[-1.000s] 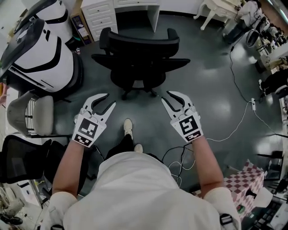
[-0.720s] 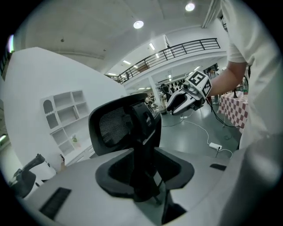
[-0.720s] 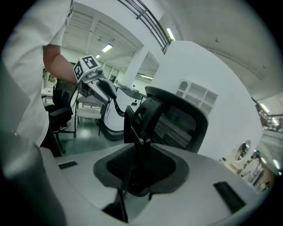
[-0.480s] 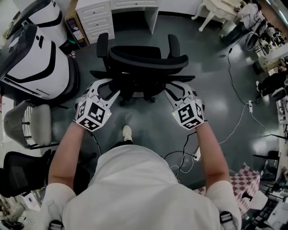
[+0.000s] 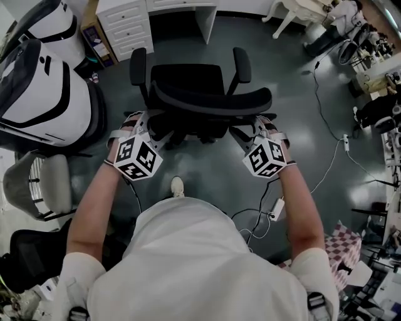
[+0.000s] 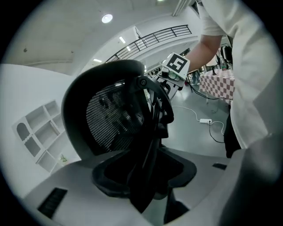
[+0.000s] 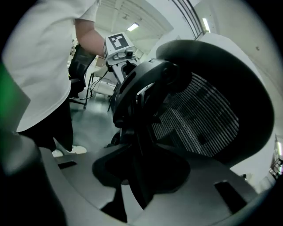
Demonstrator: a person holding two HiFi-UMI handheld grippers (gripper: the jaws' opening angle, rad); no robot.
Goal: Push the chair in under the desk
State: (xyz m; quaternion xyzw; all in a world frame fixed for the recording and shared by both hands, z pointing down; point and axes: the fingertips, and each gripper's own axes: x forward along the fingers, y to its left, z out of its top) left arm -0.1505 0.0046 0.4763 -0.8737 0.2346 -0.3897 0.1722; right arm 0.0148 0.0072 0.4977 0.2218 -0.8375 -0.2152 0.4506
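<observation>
opening, unclenched, around the chair [image 5: 207, 97] back: left gripper [image 5: 143, 123] fingers [image 6: 66, 176], right gripper [image 5: 257, 125] fingers [image 7: 212, 176]

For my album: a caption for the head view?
Left gripper and right gripper, jaws opening around the chair backrest, facing the white desk.

The jaws of the left hand-held gripper [image 6: 148, 178] are opening, with the dark frame of a black mesh office chair [image 6: 115, 119] between them and its backrest rising straight ahead. Beyond the chair sits the right hand-held gripper [image 6: 168, 76]. Farther right, a power strip [image 6: 204, 120] lies on the floor [image 6: 190, 137].
</observation>
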